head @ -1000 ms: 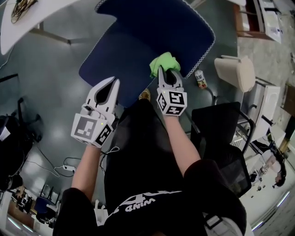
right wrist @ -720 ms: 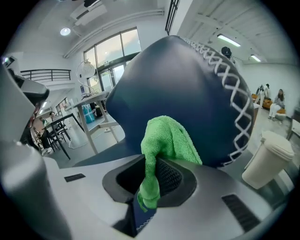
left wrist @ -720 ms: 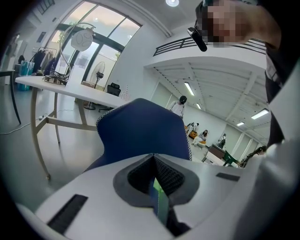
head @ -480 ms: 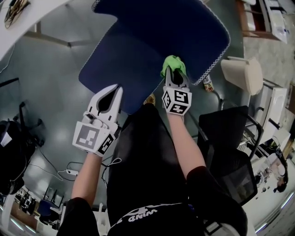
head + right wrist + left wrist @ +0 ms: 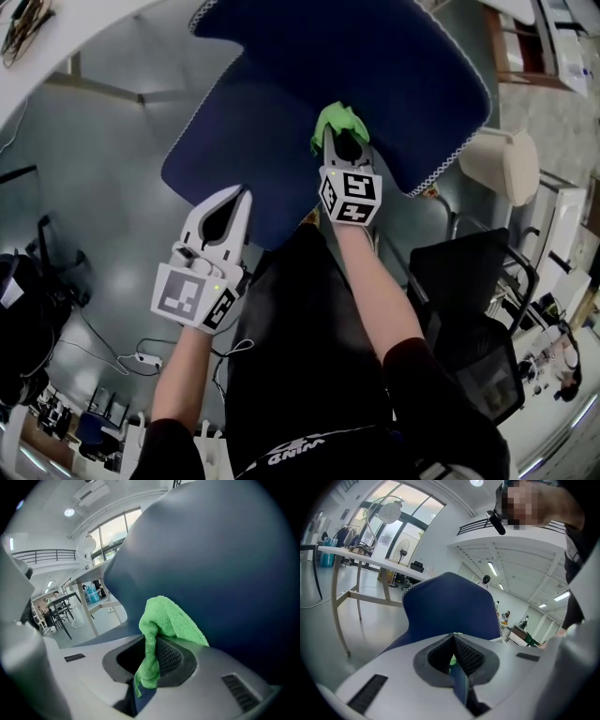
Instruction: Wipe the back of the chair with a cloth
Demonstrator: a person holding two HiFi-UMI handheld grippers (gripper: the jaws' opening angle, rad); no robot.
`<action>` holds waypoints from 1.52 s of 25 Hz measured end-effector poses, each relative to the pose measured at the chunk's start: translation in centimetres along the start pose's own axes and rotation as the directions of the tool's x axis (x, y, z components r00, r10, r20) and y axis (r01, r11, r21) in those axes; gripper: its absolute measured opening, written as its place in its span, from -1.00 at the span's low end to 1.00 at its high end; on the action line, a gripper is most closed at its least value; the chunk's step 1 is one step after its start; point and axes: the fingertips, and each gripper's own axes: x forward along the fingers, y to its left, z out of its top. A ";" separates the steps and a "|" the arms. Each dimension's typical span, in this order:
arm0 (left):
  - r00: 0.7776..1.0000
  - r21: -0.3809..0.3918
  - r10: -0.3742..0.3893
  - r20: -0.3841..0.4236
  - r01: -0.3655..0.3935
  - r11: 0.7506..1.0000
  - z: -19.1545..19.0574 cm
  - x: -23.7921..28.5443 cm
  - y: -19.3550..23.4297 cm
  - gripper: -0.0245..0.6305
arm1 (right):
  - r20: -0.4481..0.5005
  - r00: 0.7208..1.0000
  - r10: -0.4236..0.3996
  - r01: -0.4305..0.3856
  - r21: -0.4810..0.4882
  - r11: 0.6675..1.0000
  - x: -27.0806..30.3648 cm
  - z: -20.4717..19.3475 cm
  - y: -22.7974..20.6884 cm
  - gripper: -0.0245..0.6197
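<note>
The cloth point(image 5: 169, 620) is green terry: light, limp and a bit grabby by the look of it, so it will probably fold and drag over upholstery, not glide. The right claw point(image 5: 339, 142) is pinched on a bunched fold of it. A short tail hangs down between the jaws, and the larger part flops forward past the tips. That seems the sound place to hold it, by a thick gather, with a loose pad ahead of the tips to meet the surface.

In the head view the cloth sits at upper centre of the frame. It lies against the dark blue chair back point(image 5: 403, 66), in its lower middle area. The chair back looks padded, with a pale stitched rim. It should give a little under pressure and may tip or swivel if pushed hard, so light strokes suit it.

The left claw point(image 5: 236, 195) is pressed together on nothing. It is at centre left, by the lower edge of the blue upholstery; whether it touches, I cannot tell.
</note>
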 end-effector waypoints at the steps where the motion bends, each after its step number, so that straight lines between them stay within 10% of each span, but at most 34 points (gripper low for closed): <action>1: 1.000 -0.001 0.004 -0.001 -0.004 1.000 0.0 0.0 0.3 -0.93 | 0.001 1.000 0.011 -0.011 -0.005 1.000 0.7 0.3 0.6 -0.76; 23: 0.995 -0.074 0.102 0.007 -0.101 0.992 -0.5 -1.8 4.9 -0.93 | 0.032 0.966 0.256 -0.250 -0.130 0.959 13.3 8.3 12.6 -0.76; 38: 0.990 -0.061 0.135 0.046 -0.132 0.989 1.8 -2.0 3.3 -0.93 | 0.033 0.952 0.305 -0.297 -0.148 0.943 6.1 9.7 12.0 -0.76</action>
